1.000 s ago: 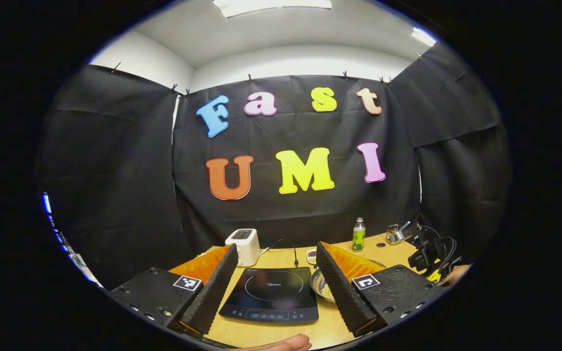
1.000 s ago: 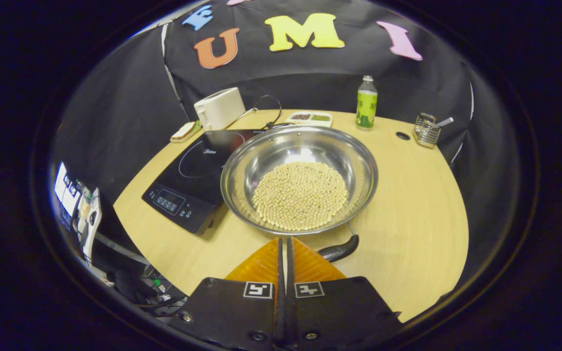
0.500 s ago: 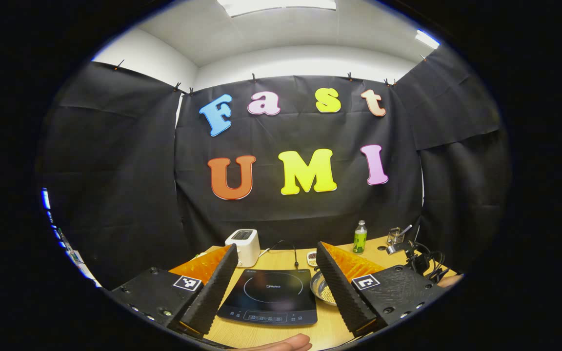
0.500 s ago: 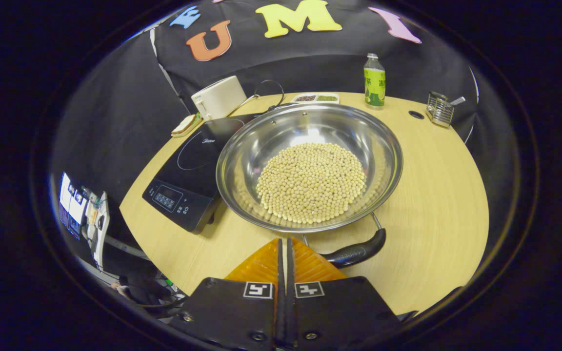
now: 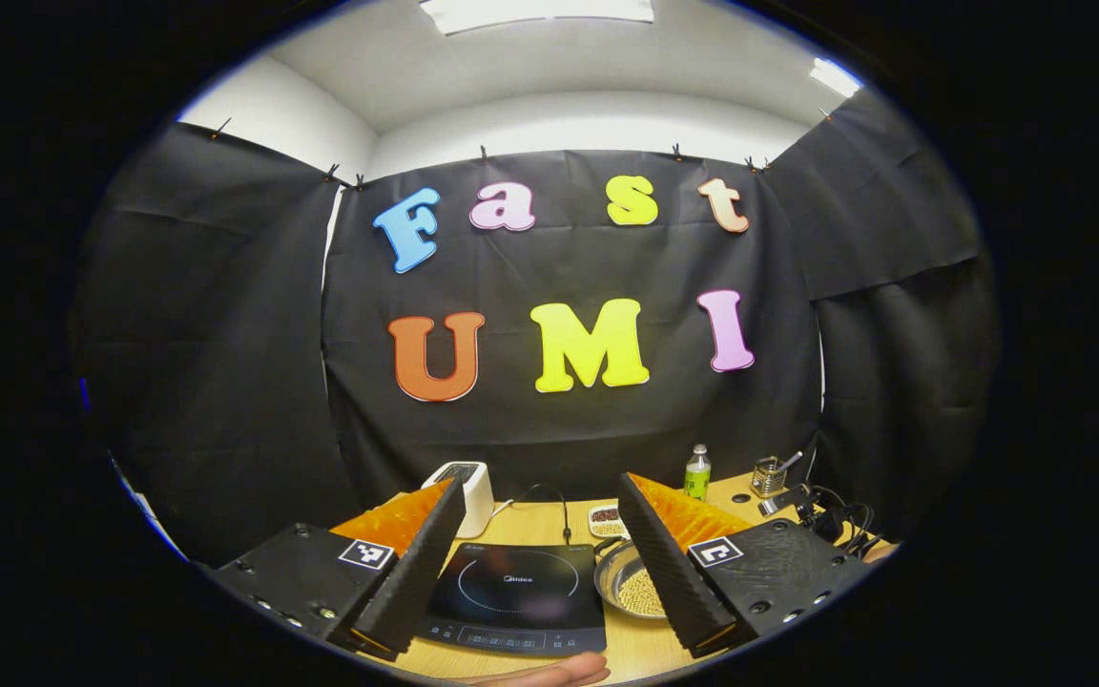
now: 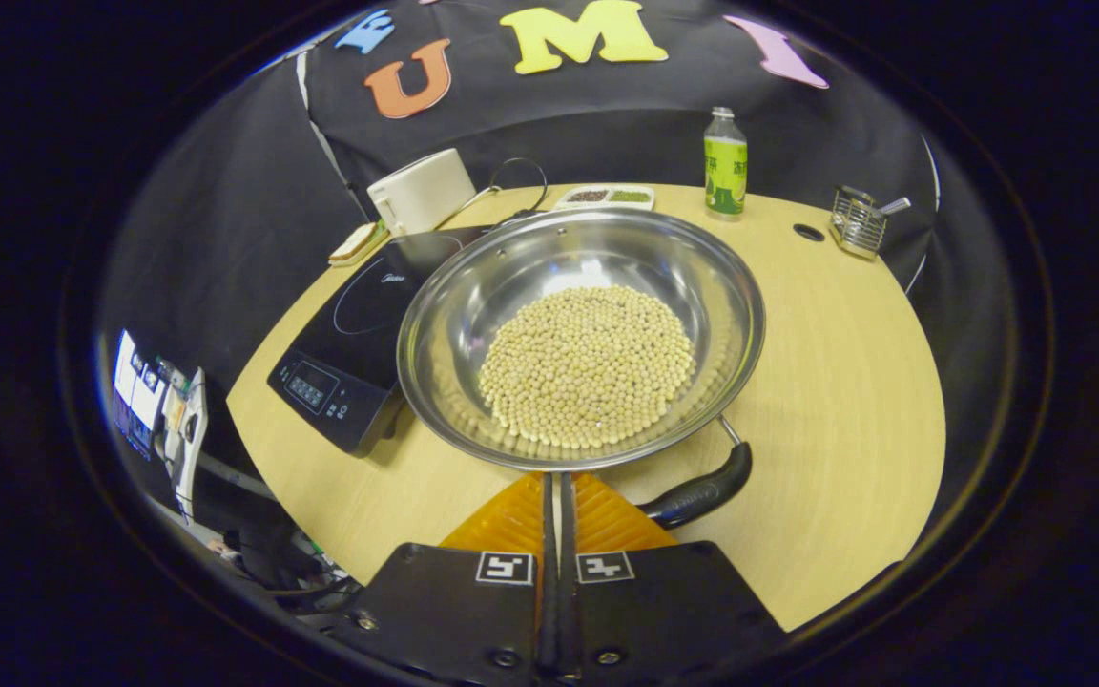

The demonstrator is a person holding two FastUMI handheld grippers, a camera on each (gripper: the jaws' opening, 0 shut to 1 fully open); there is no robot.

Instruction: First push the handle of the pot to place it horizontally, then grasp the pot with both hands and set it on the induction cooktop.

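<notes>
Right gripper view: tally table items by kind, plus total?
Pot with beans: 1
Induction cooktop: 1
Toaster: 1
Bottle: 1
Wire holder: 1
Small dish: 1
Sponge-like pad: 1
Total: 7

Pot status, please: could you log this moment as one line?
pot: on table beside induction cooktop | handle: near right gripper, shut | left gripper: open, holding nothing
</notes>
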